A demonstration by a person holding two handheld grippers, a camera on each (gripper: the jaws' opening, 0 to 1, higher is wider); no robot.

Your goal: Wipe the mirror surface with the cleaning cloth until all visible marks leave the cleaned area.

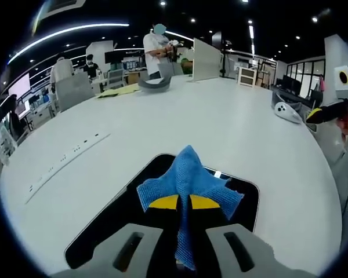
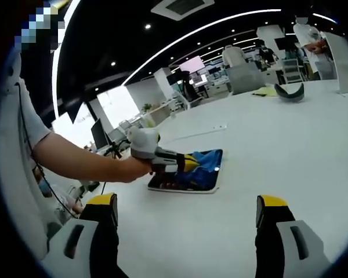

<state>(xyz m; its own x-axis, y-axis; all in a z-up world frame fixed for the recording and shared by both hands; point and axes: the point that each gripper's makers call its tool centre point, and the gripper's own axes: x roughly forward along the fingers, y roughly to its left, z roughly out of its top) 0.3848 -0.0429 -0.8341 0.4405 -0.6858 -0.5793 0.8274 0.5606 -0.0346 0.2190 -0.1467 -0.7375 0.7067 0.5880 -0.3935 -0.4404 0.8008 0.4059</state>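
Observation:
A blue cleaning cloth [image 1: 188,176] is bunched between the yellow-tipped jaws of my left gripper [image 1: 184,202], which is shut on it. The cloth rests on a dark, rounded-corner mirror [image 1: 107,229] lying flat on the white table [image 1: 220,127]. In the right gripper view, a person's hand holds the left gripper [image 2: 191,164] over the mirror [image 2: 182,186], with the cloth [image 2: 207,161] covering its far end. My right gripper [image 2: 187,202] hangs above the table nearer than the mirror, its jaws wide open with nothing between them. I cannot make out marks on the mirror.
A long white strip [image 1: 64,162] lies left of the mirror. A white rounded object [image 1: 287,111] sits near the right table edge. A grey curved object [image 1: 153,84] and a yellow cloth [image 1: 119,91] lie at the far side, where people [image 1: 156,46] stand among desks.

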